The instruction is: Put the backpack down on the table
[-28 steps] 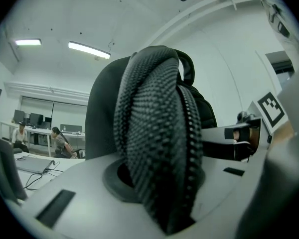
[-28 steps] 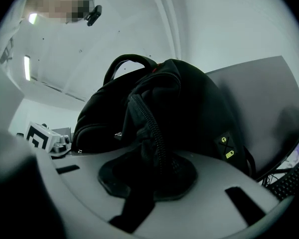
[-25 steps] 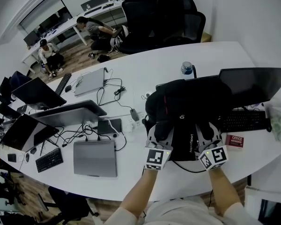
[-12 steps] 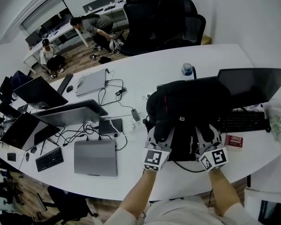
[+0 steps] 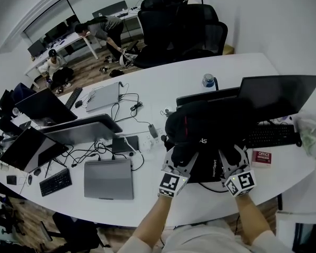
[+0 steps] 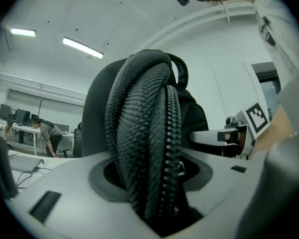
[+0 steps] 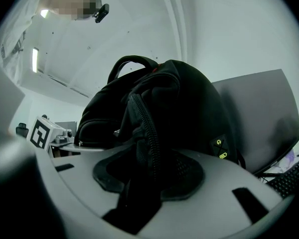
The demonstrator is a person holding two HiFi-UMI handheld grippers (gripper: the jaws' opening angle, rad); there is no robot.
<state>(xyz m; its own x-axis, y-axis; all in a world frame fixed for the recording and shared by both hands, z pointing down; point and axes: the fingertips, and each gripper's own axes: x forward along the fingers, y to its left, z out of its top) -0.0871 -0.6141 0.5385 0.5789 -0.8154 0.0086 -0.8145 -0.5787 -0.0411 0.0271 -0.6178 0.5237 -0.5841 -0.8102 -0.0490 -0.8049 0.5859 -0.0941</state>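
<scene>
Item: white curved table [image 5: 158,83], long side running left to right.
- Right of centre, on it: black fabric backpack [image 5: 210,125].
- Just behind and right of backpack: black flat monitor [image 5: 284,96].
- Beneath monitor, right of backpack: black keyboard [image 5: 271,136]. Near of that: small red-and-white box [image 5: 263,158].
- Far of backpack: blue-capped bottle [image 5: 208,80].
- Left of backpack: tangle of black cables [image 5: 121,141]. Near of cables: closed grey laptop [image 5: 108,178]. Further left: small black keyboard [image 5: 55,179].
- Beyond the far edge: black office chairs [image 5: 184,25].
</scene>
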